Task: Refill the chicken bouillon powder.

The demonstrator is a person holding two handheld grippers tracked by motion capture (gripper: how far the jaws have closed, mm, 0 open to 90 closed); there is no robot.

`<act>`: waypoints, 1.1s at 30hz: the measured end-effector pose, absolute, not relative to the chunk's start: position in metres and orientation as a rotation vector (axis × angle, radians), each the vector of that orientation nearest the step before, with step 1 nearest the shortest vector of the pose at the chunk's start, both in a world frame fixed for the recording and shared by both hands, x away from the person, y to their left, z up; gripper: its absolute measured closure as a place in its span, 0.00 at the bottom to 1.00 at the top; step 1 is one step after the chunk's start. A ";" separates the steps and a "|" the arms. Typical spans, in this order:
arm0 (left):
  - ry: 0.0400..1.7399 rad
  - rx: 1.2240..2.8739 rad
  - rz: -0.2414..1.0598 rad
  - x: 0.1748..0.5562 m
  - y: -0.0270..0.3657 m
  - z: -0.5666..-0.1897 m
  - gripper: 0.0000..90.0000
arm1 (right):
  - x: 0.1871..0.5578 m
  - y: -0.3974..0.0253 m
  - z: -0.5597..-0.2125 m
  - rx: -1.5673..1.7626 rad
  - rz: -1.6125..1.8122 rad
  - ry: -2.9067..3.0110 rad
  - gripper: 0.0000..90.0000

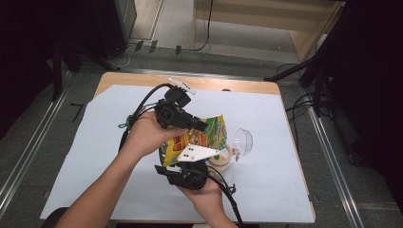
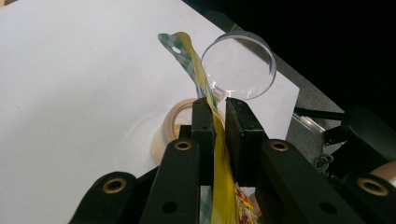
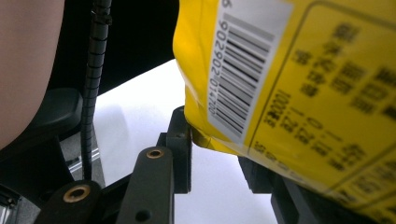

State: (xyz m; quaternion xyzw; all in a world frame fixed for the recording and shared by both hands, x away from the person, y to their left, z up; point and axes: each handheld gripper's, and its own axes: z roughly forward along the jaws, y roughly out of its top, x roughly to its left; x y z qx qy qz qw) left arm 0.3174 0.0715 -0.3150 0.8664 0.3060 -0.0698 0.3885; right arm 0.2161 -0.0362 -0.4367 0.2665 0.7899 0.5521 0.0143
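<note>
High view: your left gripper (image 1: 192,124) pinches the upper edge of the yellow snack bag (image 1: 199,138), held above the table's (image 1: 95,142) white sheet. Your right gripper (image 1: 183,171) clamps the bag's lower end, barcode side facing it. The bag's long axis runs between your two grippers, its top tilting toward the clear cup (image 1: 243,141) lying beside the tape roll (image 1: 223,159), right of both.
</note>
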 end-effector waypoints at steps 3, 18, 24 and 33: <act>0.777 2.209 -0.187 0.319 0.072 -0.317 0.93 | 0.216 -0.036 -0.438 0.832 1.714 2.457 0.77; 0.763 2.213 -0.171 0.315 0.068 -0.313 0.93 | 0.216 -0.035 -0.437 0.864 1.750 2.437 0.75; 0.769 2.210 -0.171 0.314 0.069 -0.311 0.92 | 0.215 -0.035 -0.435 0.861 1.752 2.437 0.77; 0.777 2.202 -0.183 0.317 0.069 -0.312 0.92 | 0.213 -0.034 -0.433 0.851 1.745 2.435 0.77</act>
